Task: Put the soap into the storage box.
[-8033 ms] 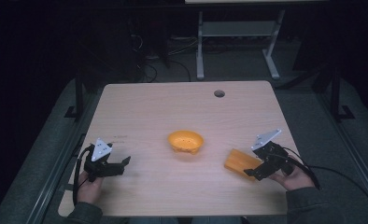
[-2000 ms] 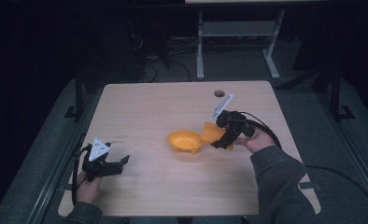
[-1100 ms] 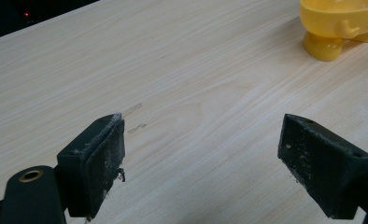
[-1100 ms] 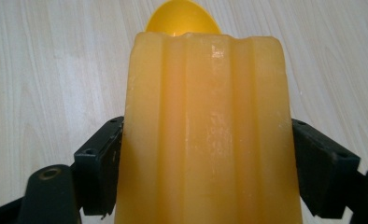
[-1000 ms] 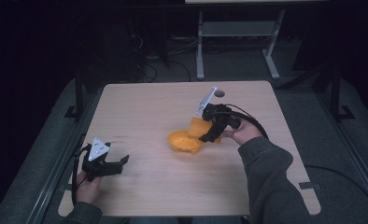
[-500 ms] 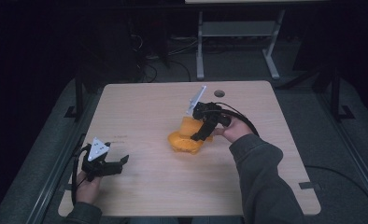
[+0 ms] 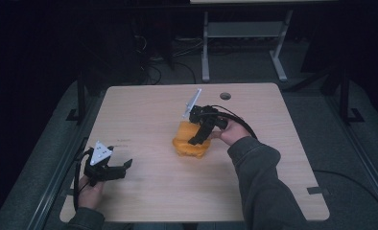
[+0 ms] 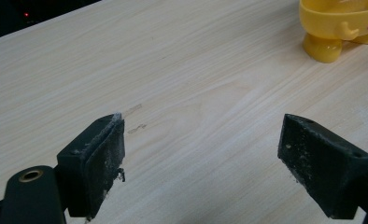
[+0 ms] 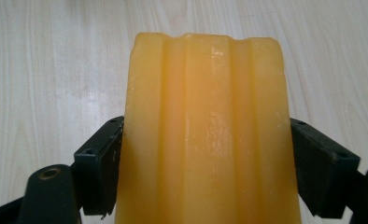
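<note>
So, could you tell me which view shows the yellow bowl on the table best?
The high view: the whole yellow bowl sits mid-table, with the right gripper holding an orange piece over it. The left gripper view catches just its base and lower wall at the top right corner.

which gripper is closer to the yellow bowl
Right. The right gripper is right over the yellow bowl, holding an orange piece; the left gripper sits open near the table's front-left edge.

The yellow bowl (image 8: pixel 341 25) is cut off by the left gripper view's top edge.
</note>
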